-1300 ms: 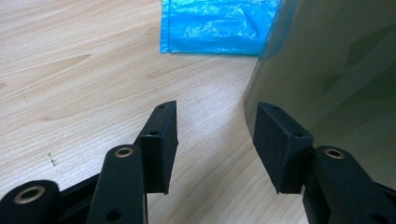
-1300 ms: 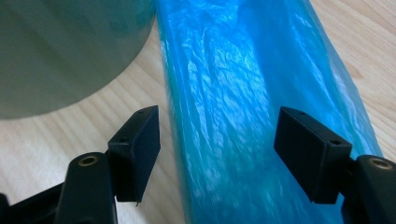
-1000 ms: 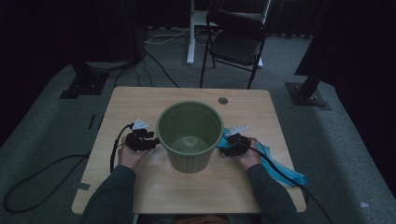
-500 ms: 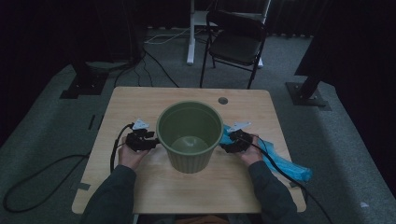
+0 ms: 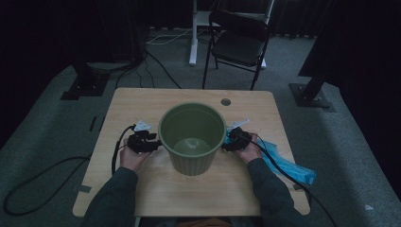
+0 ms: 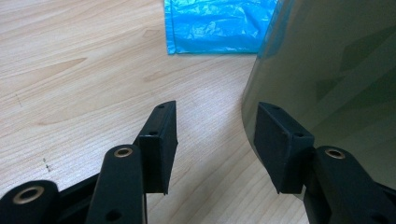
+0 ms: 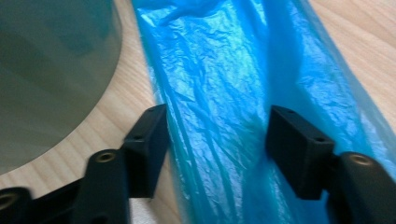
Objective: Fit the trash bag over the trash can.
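Right gripper [image 7: 212,140] spread wide, having just been opening then closing a little, blue bag [image 7: 243,93] between the jaws but unpinched. Left gripper [image 6: 215,140] released, one jaw beside the bin [image 5: 191,137], nothing clamped. Bag flat on table [image 5: 142,109] right of bin: thin, limp, slippery film, probably best pinched at an edge fold. No writing readable.

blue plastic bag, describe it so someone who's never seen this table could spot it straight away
On the light wooden table stands a large green bucket. Just past the bucket's side, by the right gripper, a long strip of thin, crinkled plastic runs toward the table's near right corner: the blue plastic bag. It is the only bright blue, flat, shiny thing on the table.
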The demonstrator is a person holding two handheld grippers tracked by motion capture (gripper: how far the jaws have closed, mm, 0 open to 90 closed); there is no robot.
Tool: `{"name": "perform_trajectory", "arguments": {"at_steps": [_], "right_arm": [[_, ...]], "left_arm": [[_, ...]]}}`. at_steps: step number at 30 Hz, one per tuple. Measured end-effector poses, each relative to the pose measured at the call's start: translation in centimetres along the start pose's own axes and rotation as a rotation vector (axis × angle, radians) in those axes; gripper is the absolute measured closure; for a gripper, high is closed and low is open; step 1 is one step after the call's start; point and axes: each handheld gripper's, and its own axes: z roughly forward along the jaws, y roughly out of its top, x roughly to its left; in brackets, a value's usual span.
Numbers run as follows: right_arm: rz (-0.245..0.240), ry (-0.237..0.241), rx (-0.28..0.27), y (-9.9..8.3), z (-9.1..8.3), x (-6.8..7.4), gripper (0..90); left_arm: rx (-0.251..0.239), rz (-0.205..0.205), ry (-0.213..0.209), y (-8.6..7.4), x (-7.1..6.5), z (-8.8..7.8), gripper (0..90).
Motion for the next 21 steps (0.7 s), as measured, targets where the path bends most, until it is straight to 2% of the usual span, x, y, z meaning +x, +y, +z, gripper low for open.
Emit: {"name": "perform_trajectory", "arguments": {"at_steps": [9,14,16,17,21], "right_arm": [[0.042,-0.031,0.006,0.1,-0.3,-0.9,68.4],[0.068,-0.053,0.026,0.2,-0.5,-1.5,87.8],[0.07,-0.052,0.026,0.1,-0.5,-1.6,88.7],[0.07,-0.069,0.034,-0.1,-0.7,-1.8,89.0],[0.072,-0.082,0.032,-0.5,-1.5,-2.3,89.2]], "left_arm": [[0.0,-0.001,0.0,0.0,0.0,0.0,49.9],[-0.002,-0.004,-0.005,0.0,0.1,-0.1,50.5],[-0.004,-0.006,-0.007,0.0,0.1,-0.1,50.7],[-0.008,-0.007,-0.009,0.0,0.2,-0.2,50.8],[-0.009,-0.007,-0.009,0.0,0.2,-0.2,51.0]]}}
